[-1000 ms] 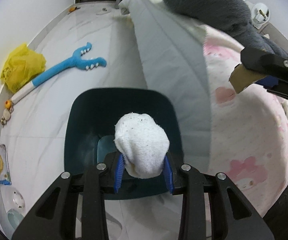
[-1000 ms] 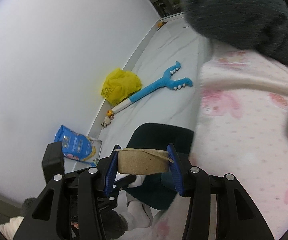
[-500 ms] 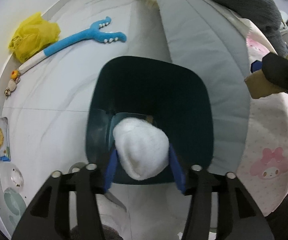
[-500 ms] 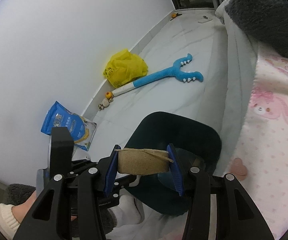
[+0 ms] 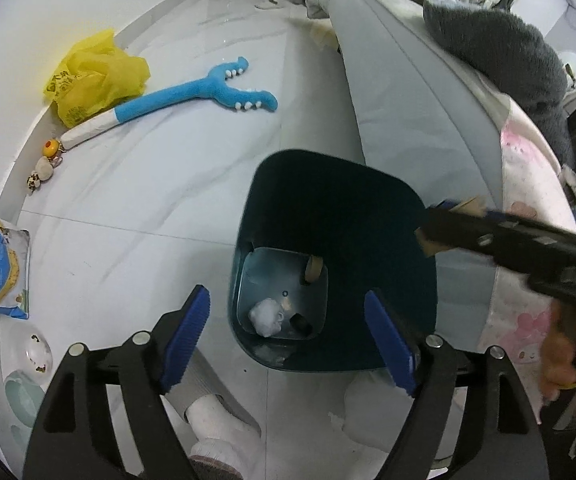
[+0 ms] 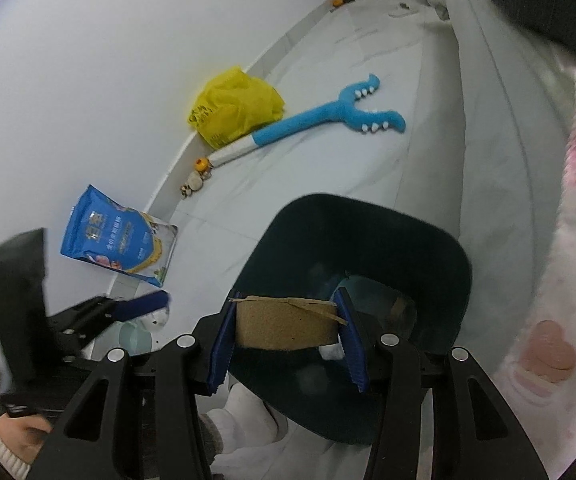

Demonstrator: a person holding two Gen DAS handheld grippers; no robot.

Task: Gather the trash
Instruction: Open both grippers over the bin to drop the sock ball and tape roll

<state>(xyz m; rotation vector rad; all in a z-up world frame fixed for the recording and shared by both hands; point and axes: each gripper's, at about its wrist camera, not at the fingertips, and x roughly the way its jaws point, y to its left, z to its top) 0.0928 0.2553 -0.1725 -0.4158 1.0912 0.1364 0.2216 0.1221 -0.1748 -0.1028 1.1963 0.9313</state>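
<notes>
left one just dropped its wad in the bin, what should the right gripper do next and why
Probably open the right gripper and let the cardboard tube fall. It is clamped between the blue pads right above the dark bin, whose mouth lies open below. The left gripper is open and empty, with the white wad lying on the bin's bottom beside another tube.

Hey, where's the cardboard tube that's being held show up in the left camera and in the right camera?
Left wrist: cardboard tube at right of middle, mostly hidden by the right gripper, over the bin's rim.
Right wrist: lower centre, clamped between the blue pads.
Shared landmark: dark teal bin.
</notes>
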